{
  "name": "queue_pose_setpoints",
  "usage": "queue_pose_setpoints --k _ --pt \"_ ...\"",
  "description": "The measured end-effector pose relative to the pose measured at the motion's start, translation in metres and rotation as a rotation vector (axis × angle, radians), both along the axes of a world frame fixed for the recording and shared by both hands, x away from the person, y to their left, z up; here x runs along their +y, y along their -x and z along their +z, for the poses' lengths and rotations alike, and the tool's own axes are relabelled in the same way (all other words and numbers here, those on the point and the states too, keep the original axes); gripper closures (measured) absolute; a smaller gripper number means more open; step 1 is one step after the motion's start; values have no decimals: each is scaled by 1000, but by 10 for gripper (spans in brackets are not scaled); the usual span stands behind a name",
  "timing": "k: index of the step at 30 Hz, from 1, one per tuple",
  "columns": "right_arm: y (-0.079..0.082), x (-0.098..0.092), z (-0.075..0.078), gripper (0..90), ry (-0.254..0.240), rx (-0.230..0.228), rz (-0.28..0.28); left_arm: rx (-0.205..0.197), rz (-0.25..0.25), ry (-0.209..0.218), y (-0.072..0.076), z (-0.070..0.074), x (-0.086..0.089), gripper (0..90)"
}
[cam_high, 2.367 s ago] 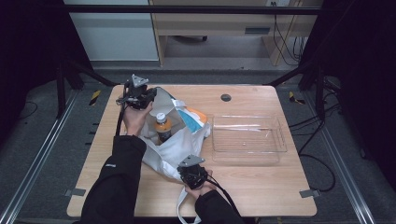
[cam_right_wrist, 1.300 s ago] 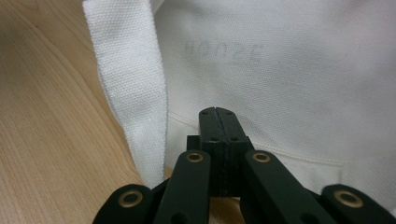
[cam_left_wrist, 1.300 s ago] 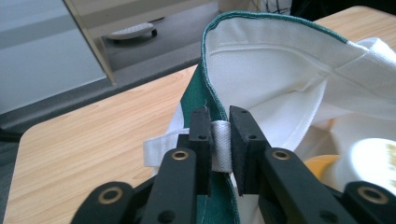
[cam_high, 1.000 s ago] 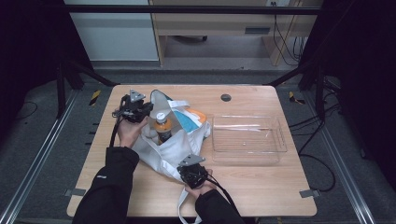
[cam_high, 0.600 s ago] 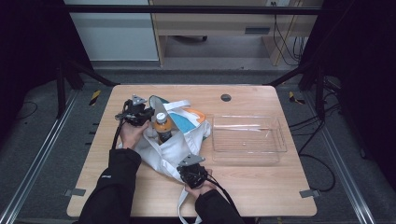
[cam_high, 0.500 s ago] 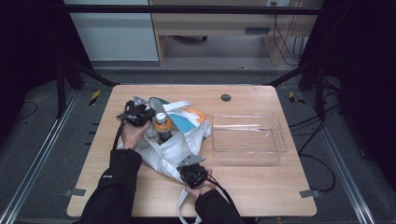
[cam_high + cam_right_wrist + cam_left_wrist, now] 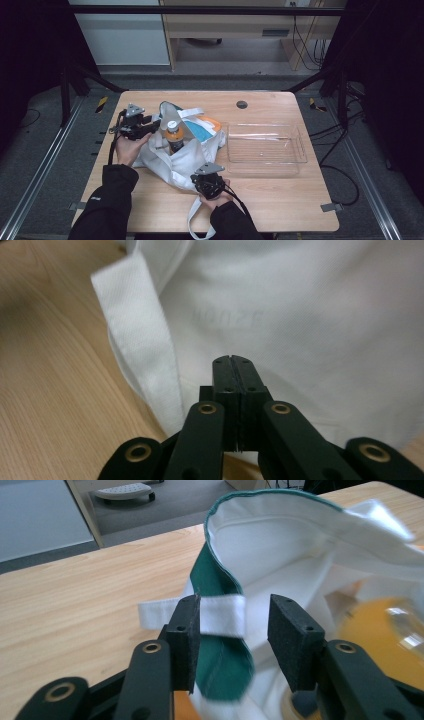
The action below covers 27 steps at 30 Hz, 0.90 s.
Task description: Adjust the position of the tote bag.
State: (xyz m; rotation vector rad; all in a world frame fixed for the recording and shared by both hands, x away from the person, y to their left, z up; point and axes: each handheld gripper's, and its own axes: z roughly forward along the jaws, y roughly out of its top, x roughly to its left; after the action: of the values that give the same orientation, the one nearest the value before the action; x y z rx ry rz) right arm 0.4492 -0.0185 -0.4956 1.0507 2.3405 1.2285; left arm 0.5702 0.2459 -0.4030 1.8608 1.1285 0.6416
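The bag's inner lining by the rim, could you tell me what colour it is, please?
Green, against the white cloth of the bag; it shows best in the left gripper view.

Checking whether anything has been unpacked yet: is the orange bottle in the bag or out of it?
In. The bottle stands upright inside the white bag, its cap and shoulders rising above the open mouth.

black tongs (image 7: pixel 235 630) with brass-ringed screw holes and grey three-cornered top plates; black jacket sleeves (image 7: pixel 107 200).
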Motion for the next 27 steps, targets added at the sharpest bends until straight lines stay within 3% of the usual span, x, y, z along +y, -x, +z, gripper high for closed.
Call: queue_pose_setpoints --k 7,10,16,20,24,27 --pt "0 -14 36 800 -62 -123 -39 18 9 -1 34 -12 7 500" --pt "-4 -18 48 737 -81 -165 -66 42 23 -40 45 -20 9 475" --pt "-13 -28 67 614 -110 -239 -136 76 50 -18 49 -28 13 477" --pt "-23 -31 69 574 -101 -248 -185 93 50 -24 47 -33 11 568" --pt "-32 -27 65 568 -78 -244 -200 118 51 -45 46 -38 10 654" --pt "-37 -19 63 564 -58 -251 -200 125 48 -37 46 -40 11 704"
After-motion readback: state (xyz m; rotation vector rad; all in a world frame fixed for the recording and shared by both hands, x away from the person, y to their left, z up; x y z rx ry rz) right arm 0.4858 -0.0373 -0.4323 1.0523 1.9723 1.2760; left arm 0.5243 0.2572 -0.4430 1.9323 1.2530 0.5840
